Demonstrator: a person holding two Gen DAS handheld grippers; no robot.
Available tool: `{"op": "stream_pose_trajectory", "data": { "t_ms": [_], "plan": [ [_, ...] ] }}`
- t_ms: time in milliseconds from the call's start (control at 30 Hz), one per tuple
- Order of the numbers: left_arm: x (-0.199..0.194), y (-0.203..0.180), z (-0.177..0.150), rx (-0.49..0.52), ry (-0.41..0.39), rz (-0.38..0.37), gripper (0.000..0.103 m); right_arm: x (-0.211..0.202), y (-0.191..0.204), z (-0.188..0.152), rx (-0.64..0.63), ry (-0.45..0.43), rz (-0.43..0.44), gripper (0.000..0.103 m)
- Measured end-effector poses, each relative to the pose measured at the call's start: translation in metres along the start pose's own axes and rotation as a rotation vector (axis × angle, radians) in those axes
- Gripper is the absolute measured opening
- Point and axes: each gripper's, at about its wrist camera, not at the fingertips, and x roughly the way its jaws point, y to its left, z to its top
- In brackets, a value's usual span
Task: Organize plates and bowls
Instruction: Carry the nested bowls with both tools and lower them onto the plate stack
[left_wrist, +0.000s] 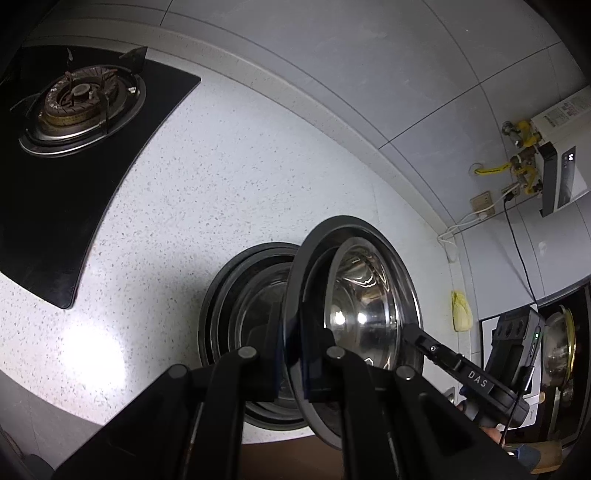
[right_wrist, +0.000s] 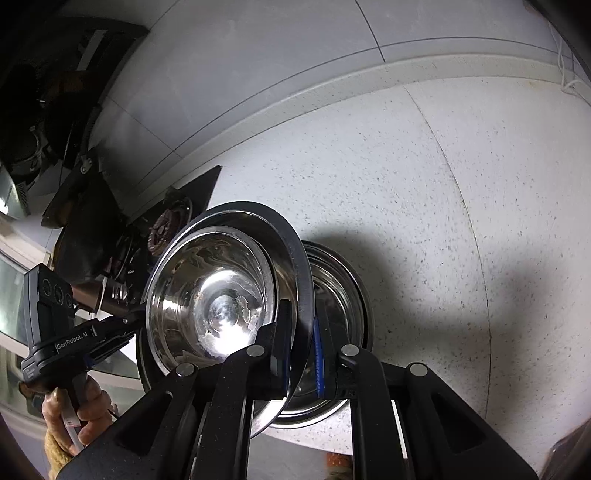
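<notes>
**Steel plate and bowl held on edge over a second set**

A dark-rimmed steel plate (left_wrist: 314, 258) with a polished steel bowl (left_wrist: 364, 299) nested in it is held tilted, nearly on edge, above the speckled white tabletop (left_wrist: 221, 166). Its rim is gripped by the closed jaws of the left gripper (left_wrist: 295, 354) and, on the opposite edge, of the right gripper (right_wrist: 301, 354). Whitish residue is seen in the bowl's mirror-bright bottom. A second plate with a bowl (left_wrist: 255, 295) lies flat just behind. A gas burner (left_wrist: 81, 99) sits far left.
</notes>
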Motion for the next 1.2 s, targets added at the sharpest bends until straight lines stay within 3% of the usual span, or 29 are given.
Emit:
{"op": "stream_pose_trajectory", "data": {
  "t_ms": [567, 1200],
  "plan": [
    [0.063, 0.036, -0.012, -0.019, 0.051, 0.048, 0.007, 0.047, -0.022, -0.019, 0.036, 0.084, -0.031, 0.01],
    [0.071, 0.028, -0.016, 0.064, -0.001, 0.113, 0.008, 0.048, -0.021, -0.023, -0.007, 0.062, -0.088, 0.01]
  ]
}}
